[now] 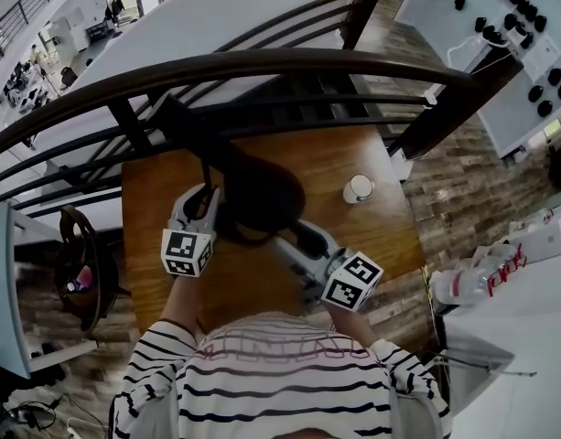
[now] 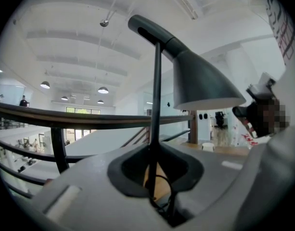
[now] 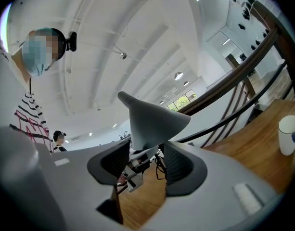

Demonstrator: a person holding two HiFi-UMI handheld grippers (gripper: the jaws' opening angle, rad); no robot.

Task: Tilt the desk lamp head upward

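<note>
A dark grey desk lamp stands on the round wooden table (image 1: 353,154), its cone head (image 1: 262,195) between my two grippers. In the left gripper view the thin stem (image 2: 157,81) rises through my left gripper (image 2: 154,170), and the head (image 2: 200,81) slopes down to the right. The left jaws stand narrow round the stem, with wood showing on both sides of it. My right gripper (image 3: 146,153) is open wide, and the lamp head (image 3: 154,119) sits between and just above its pads (image 3: 178,165). From above, the left gripper (image 1: 205,199) and right gripper (image 1: 298,240) flank the lamp.
A white cup (image 1: 358,188) stands on the table to the right of the lamp, also the cup (image 3: 288,134) in the right gripper view. A dark curved railing (image 1: 262,62) runs behind the table. Plastic bottles (image 1: 472,277) lie on a white surface at the right.
</note>
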